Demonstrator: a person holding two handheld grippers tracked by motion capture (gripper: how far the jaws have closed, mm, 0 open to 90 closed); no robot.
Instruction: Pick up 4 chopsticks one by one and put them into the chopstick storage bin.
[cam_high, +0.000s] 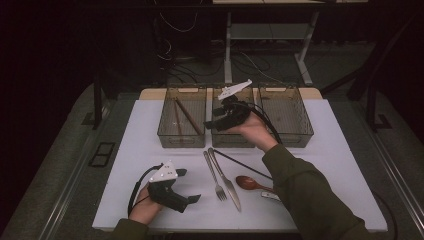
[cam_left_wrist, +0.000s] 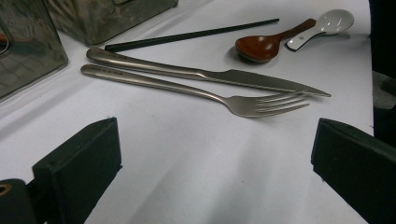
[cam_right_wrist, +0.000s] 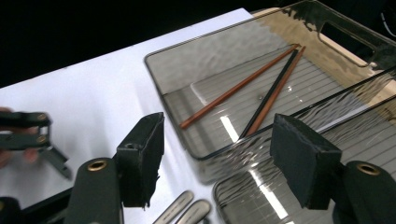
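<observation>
We are sorting cutlery from the white-topped bench (cam_high: 150, 130) into three clear smoky plastic bins, and by our judgement we are partway through. The leftmost clear bin (cam_high: 182, 117) is already holding three chopsticks (cam_right_wrist: 243, 86), two reddish-brown wooden ones and a black one. Waiting on the bench are a single black chopstick (cam_left_wrist: 191, 33), a steel table knife (cam_left_wrist: 205, 73), a steel fork (cam_left_wrist: 196, 91), a dark brown wooden spoon (cam_left_wrist: 261, 45) and a white ceramic spoon (cam_left_wrist: 322, 25); the black chopstick probably belongs with the others.

We are holding the right claw (cam_high: 216, 120) raised over the middle bin (cam_high: 231, 135), pointing toward the leftmost one, its jaws spread with nothing between them. We are resting the left claw (cam_high: 190, 187) low on the bench near its front edge, jaws spread wide and empty, facing the knife and fork.
</observation>
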